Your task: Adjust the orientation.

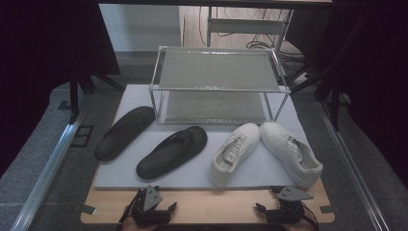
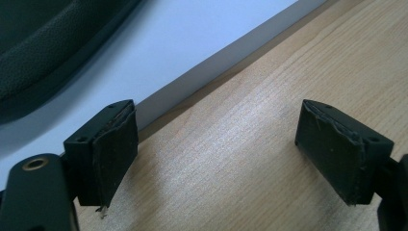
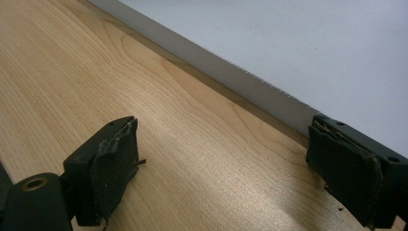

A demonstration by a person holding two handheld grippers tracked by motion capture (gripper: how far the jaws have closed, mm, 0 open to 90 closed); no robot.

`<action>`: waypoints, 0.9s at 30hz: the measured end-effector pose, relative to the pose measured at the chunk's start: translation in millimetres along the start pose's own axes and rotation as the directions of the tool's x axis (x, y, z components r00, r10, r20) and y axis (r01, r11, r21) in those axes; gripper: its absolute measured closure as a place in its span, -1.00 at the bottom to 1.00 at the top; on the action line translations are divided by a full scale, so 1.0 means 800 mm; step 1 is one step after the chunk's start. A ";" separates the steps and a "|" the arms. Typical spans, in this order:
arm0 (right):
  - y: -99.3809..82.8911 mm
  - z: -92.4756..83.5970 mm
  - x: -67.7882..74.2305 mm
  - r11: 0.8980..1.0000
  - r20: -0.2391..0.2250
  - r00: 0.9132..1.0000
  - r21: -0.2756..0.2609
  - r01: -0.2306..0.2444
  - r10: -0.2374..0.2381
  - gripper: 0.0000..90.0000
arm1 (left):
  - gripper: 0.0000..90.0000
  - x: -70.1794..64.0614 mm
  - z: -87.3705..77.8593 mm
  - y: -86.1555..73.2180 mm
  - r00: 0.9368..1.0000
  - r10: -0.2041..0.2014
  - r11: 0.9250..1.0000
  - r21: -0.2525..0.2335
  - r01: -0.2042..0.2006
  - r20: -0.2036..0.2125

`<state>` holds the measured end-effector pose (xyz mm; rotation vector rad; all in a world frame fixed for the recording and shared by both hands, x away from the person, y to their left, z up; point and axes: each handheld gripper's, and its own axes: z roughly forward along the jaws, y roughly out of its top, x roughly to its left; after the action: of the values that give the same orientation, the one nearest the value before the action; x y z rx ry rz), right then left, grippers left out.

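Two black sandals lie on a white mat [image 1: 192, 175]: one [image 1: 124, 133] at the left, the other [image 1: 172, 152] nearer the middle. Two white sneakers [image 1: 235, 153] [image 1: 291, 152] lie side by side at the right. Behind them stands a two-shelf metal rack [image 1: 216, 72]. My left gripper [image 1: 153, 206] rests low over the wooden table edge in front of the mat, open [image 2: 216, 120], nothing between its jaws. A sandal's edge [image 2: 43, 53] shows at the upper left of the left gripper view. My right gripper [image 1: 283, 209] is open [image 3: 223, 127] over bare wood, beside the mat's edge [image 3: 269, 94].
The wooden table [image 1: 216, 204] shows as a strip in front of the mat. Metal frame rails [image 1: 53, 159] [image 1: 353, 168] run along both sides. Cables [image 1: 269, 45] lie on the floor behind the rack.
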<state>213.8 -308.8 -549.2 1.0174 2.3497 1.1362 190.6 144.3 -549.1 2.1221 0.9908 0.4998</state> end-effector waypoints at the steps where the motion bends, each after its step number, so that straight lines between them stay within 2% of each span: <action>1: 0.000 0.000 0.000 1.000 0.000 1.000 0.000 0.000 0.000 -0.76 | -0.67 0.000 0.000 0.000 1.000 0.000 1.000 -0.004 0.000 0.000; 4: 0.000 0.000 0.000 1.000 0.002 1.000 -0.002 -0.001 0.001 -0.76 | -0.66 0.000 0.000 -0.002 1.000 -0.006 1.000 -0.015 0.006 0.003; 9: 0.000 0.000 0.001 1.000 0.004 1.000 -0.004 -0.002 0.002 -0.76 | -0.65 0.000 0.000 -0.001 1.000 -0.012 1.000 -0.009 0.012 0.002; 13: -0.001 0.000 0.000 1.000 0.003 1.000 -0.007 -0.002 0.002 -0.76 | -0.62 0.001 0.000 -0.002 0.999 -0.050 0.999 -0.003 0.050 0.019; 14: -0.001 0.000 0.000 1.000 0.003 1.000 -0.007 -0.002 0.002 -0.76 | -0.59 0.003 0.001 -0.003 0.997 -0.069 0.998 -0.006 0.070 0.042; 27: -0.001 0.000 0.000 1.000 0.001 1.000 -0.009 -0.001 0.001 -0.76 | -0.58 0.003 0.000 -0.002 0.997 -0.063 0.998 0.001 0.063 0.038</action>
<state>213.3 -309.0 -550.0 1.0166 2.3411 1.1450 191.4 146.5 -550.4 2.0857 1.0322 0.4271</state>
